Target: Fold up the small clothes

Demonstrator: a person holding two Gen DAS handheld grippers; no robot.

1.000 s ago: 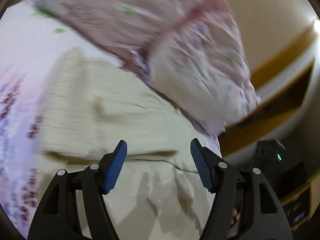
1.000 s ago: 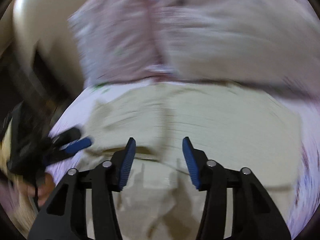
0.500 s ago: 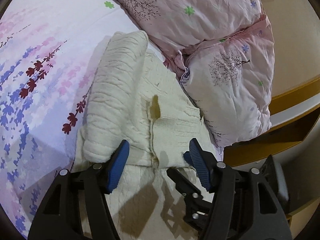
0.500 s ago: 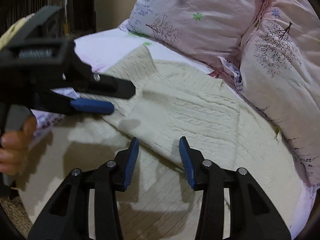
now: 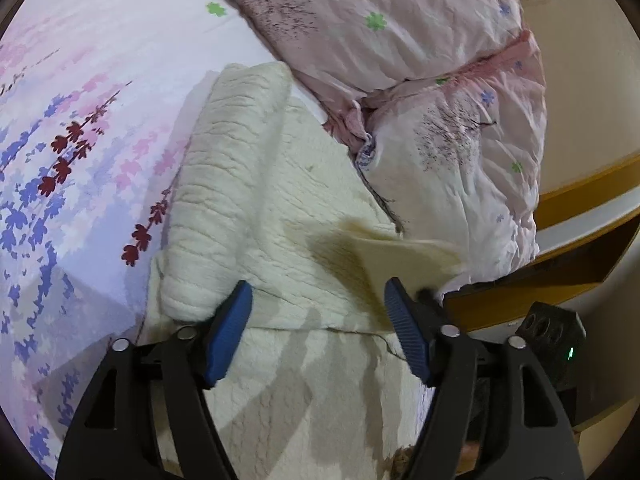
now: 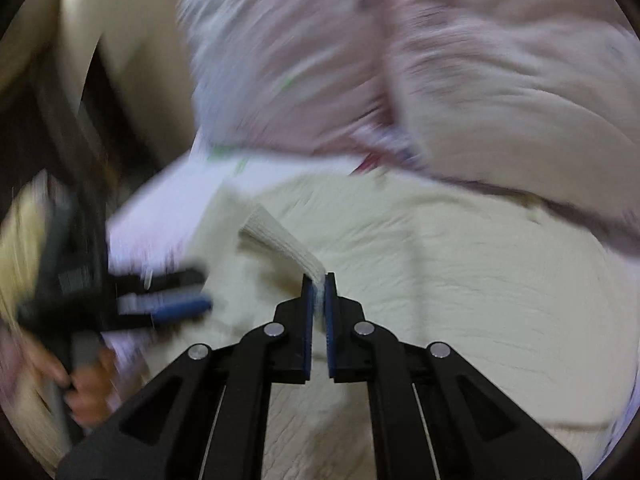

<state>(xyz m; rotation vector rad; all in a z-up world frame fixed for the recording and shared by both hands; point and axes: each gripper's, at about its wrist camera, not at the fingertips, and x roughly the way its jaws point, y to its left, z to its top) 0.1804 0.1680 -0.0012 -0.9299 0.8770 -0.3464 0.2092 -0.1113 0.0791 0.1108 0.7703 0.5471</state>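
A cream knitted sweater lies on the bed, one sleeve folded over its body. My left gripper is open and empty, hovering just above the sweater near its middle fold. My right gripper is shut on a ribbed cuff of the sweater and holds it lifted above the body. In the left wrist view that lifted cuff shows blurred at the right, beside my right finger. The left gripper also shows in the right wrist view, blurred, at the left.
Two pink floral pillows lie against the sweater's far edge. The floral bedsheet spreads to the left. A wooden bed frame and a dark device stand at the right.
My right gripper has shut on the sweater's cuff and lifted it; it was open half a second ago. The left gripper stays open over the sweater.
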